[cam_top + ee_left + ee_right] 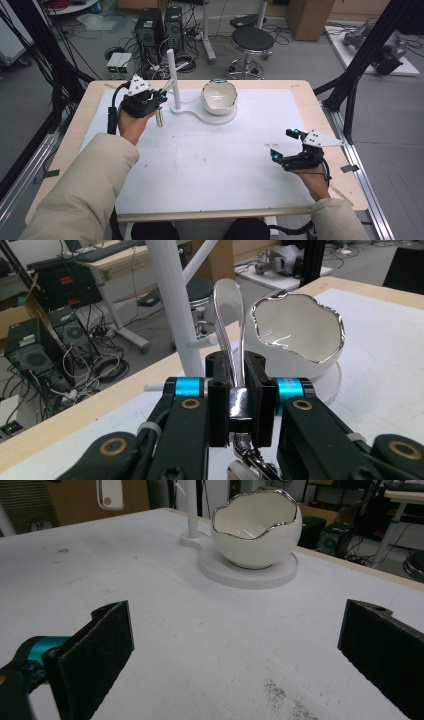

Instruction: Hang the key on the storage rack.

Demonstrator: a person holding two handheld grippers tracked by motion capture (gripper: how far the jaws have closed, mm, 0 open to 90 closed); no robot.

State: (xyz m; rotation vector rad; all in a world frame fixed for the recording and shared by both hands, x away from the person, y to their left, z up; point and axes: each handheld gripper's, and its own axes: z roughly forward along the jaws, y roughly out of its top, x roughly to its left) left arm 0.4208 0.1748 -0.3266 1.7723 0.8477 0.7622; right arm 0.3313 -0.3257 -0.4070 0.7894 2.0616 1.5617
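Silvery metal, a spoon [229, 315], sits pinched by its handle in the left gripper [235, 390], bowl end raised beside the white stand [172, 305] and the egg-shaped bowl [300, 335], probably for hanging there. Well apart, the right gripper [235, 645] hovers spread and empty over the table [200, 645].

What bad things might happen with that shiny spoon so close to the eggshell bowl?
The left gripper pinches the spoon on its thin handle, so it might swivel or slip out. The bowl has a jagged silver rim; a bump from the spoon might chip it or push it off its white stand. The white post is very near, so the spoon could knock it.
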